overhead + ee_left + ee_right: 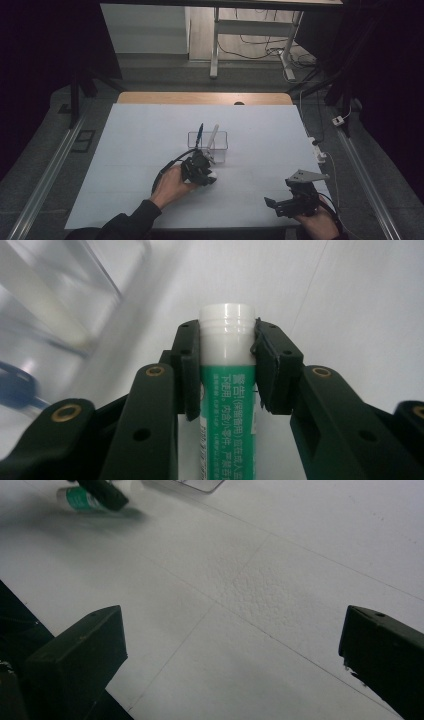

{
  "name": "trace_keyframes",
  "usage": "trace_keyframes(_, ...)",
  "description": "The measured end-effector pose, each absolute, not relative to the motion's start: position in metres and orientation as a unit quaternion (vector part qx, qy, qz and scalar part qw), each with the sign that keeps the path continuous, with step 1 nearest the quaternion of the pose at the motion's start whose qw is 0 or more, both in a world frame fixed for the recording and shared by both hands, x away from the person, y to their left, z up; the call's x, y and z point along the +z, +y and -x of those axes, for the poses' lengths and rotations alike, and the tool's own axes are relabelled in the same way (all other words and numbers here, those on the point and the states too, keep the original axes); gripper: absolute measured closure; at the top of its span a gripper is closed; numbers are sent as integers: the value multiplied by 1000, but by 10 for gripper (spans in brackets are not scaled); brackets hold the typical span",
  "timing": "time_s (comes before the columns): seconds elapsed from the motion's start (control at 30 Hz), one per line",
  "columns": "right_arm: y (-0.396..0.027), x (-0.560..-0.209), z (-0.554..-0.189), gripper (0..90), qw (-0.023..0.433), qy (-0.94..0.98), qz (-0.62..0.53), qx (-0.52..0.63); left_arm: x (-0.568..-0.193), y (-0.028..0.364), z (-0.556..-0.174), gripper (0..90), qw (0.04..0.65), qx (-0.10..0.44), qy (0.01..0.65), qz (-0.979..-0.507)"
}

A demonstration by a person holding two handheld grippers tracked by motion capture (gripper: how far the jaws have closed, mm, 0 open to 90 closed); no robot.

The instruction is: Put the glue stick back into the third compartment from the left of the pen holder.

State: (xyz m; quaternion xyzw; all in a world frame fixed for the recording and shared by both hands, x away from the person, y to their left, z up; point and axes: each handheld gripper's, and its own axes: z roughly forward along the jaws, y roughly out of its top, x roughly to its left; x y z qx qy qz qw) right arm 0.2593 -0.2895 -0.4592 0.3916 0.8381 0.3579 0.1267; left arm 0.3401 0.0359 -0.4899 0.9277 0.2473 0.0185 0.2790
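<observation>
The white sheet (150,165) covers your table and is the largest thing in front of you; take the clear box (208,145) standing near its middle as your landmark. The box is a see-through, open-topped container, and from it a blue pen (200,133) and a white stick-like item (213,136) lean upward and away from you.

Your left gripper (202,170) sits just on your side of the box, very near its front wall, with your left hand (172,186) behind it. In the left gripper view its jaws are clamped on a glue stick (227,355), one pad pressed to each side of the tube just below the white cap, where the green label with printed characters begins. The cap pokes out past the jaw tips. The corner of the box shows blurred at the upper left of that view.

Your right gripper (280,204) is well apart from the box, toward the near right corner of the sheet. Its jaws stand wide apart over bare sheet with nothing between them.
</observation>
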Motion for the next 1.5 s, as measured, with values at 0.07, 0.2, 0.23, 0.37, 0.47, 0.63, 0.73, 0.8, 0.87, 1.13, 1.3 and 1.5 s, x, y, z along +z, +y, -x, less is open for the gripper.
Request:
trace_keyframes(0.07, -290, -459, -259, 0, 126, 839, -391, 357, -481, 38, -341, 650, 308, 28, 242, -920)
trace_keyframes(0.2, -290, -459, -259, 0, 127, 839, -390, 356, -461, 42, -345, 649, 361, 43, 241, -900)
trace_keyframes(0.23, -291, -459, -259, 0, 127, 840, -390, 355, -456, 43, -346, 649, 374, 49, 241, -894)
trace_keyframes(0.37, -291, -459, -259, 0, 126, 841, -390, 354, -439, 45, -357, 648, 417, 60, 243, -874)
trace_keyframes(0.47, -291, -459, -259, 0, 126, 841, -390, 353, -430, 46, -367, 648, 444, 56, 253, -858)
trace_keyframes(0.63, -291, -459, -259, 0, 125, 841, -391, 354, -422, 45, -384, 647, 473, 56, 270, -837)
trace_keyframes(0.73, -290, -460, -259, 0, 123, 840, -392, 354, -420, 41, -393, 647, 483, 66, 271, -830)
trace_keyframes(0.8, -290, -460, -259, 0, 125, 841, -392, 353, -420, 37, -399, 647, 486, 74, 268, -829)
trace_keyframes(0.87, -290, -460, -259, 0, 123, 841, -391, 352, -420, 33, -403, 646, 486, 82, 267, -828)
trace_keyframes(1.13, -290, -460, -259, 0, 124, 842, -388, 353, -425, 18, -419, 645, 499, 103, 259, -820)
trace_keyframes(1.3, -290, -460, -259, 0, 123, 844, -386, 353, -431, 14, -425, 644, 501, 108, 250, -821)
trace_keyframes(1.5, -290, -460, -259, 0, 121, 844, -384, 355, -444, 13, -428, 643, 491, 109, 247, -828)
